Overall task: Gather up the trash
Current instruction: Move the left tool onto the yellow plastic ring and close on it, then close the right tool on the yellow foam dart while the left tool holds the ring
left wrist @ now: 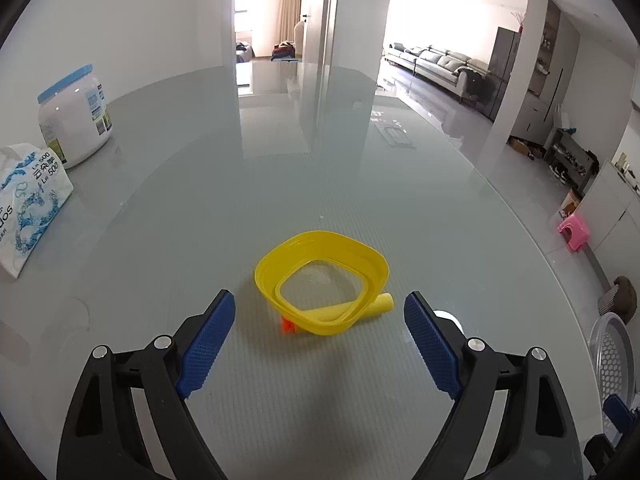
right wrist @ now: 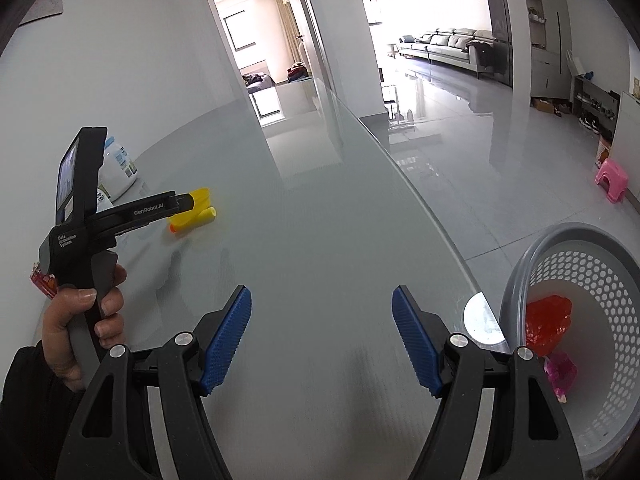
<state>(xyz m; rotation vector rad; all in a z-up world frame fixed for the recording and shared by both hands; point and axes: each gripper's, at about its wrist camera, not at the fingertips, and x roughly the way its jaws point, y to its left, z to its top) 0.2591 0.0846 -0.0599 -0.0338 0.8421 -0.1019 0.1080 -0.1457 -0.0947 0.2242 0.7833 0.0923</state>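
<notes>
A yellow plastic ring-shaped piece of trash [left wrist: 322,282] lies on the glass table [left wrist: 280,184], with a yellow tube and a small orange bit [left wrist: 286,325] under its near edge. My left gripper [left wrist: 320,312] is open, its blue pads either side of the piece and just short of it. In the right wrist view the left gripper [right wrist: 182,204] reaches the yellow piece [right wrist: 196,212]. My right gripper [right wrist: 322,312] is open and empty above the table near its right edge. A grey perforated basket [right wrist: 576,248] beside it holds red [right wrist: 546,324] and pink wrappers [right wrist: 562,372].
A white jar with a blue lid [left wrist: 74,116] and a tissue pack [left wrist: 30,196] stand at the table's left. A red packet [right wrist: 42,280] lies behind the left hand. The basket also shows in the left wrist view [left wrist: 612,352]. A pink stool [right wrist: 612,178] is on the floor.
</notes>
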